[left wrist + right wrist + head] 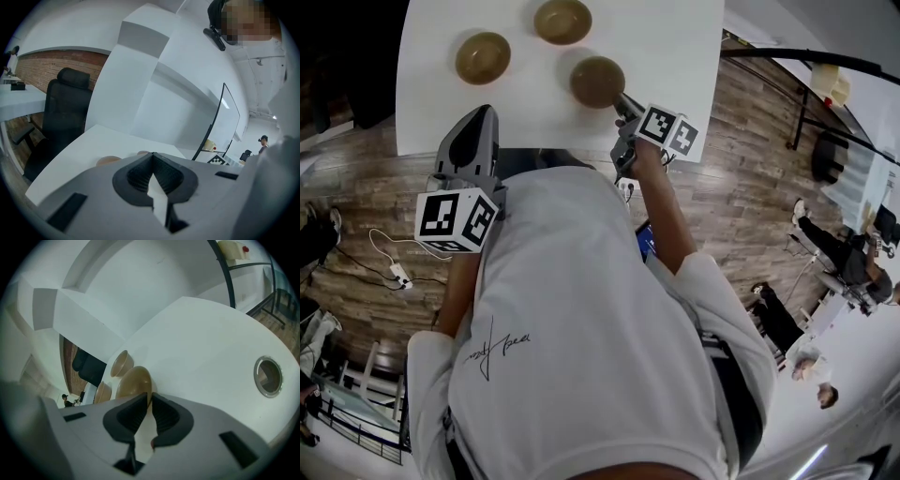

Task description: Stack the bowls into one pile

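Brown bowl [597, 82] is tilting at upper centre of head view, over white table [675, 47] | right gripper [622, 101] is pinching its near rim (jaws narrow, rim between the pads) | second bowl [483, 57] and third bowl [562, 21] are lying upper left, apart | left gripper [476, 117] is hanging at table's lower-left edge, jaws together, empty

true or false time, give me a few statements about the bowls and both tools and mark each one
1. The white table carries a left bowl, a far bowl and a near bowl: true.
2. Two bowls are already stacked: false; all three lie apart.
3. The right tool is shut on the near bowl's rim: true.
4. The left tool holds a bowl: false; it is shut with nothing between its jaws.
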Demonstrator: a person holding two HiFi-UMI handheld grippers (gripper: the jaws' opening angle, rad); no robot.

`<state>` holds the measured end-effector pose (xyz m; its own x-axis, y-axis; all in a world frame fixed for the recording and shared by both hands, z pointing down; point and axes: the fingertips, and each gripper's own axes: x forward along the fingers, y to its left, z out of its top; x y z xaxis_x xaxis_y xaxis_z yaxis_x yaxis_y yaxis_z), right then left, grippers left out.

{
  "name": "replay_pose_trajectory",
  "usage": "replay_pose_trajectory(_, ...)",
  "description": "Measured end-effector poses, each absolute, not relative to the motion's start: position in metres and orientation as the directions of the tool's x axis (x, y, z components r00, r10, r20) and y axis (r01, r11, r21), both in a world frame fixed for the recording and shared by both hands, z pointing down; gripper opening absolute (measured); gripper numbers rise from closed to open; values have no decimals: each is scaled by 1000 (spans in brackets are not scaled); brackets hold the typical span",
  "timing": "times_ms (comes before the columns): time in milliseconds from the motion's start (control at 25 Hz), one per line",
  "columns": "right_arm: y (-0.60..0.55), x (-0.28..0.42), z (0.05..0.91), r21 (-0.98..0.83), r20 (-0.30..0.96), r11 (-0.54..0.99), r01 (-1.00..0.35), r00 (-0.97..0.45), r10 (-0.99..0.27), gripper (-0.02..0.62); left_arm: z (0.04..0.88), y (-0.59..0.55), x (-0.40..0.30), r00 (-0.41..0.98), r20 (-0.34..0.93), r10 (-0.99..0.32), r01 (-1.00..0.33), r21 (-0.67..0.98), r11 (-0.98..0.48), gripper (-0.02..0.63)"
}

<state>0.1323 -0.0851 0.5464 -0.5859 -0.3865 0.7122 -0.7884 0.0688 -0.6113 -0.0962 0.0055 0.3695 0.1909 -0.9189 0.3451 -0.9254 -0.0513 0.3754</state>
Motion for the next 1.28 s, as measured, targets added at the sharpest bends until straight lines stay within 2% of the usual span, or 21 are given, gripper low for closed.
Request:
replay_pose_trajectory(280, -86, 137, 547, -623, 717, 13, -782, -578, -388, 18, 371, 3, -92, 200, 346, -917, -921, 385, -56, 5)
replay_pose_trajectory(1280, -93, 144, 542, -635, 708, 0, -773, -581, -402, 17, 372, 0, -94, 194, 352, -916, -920, 389, -45, 5)
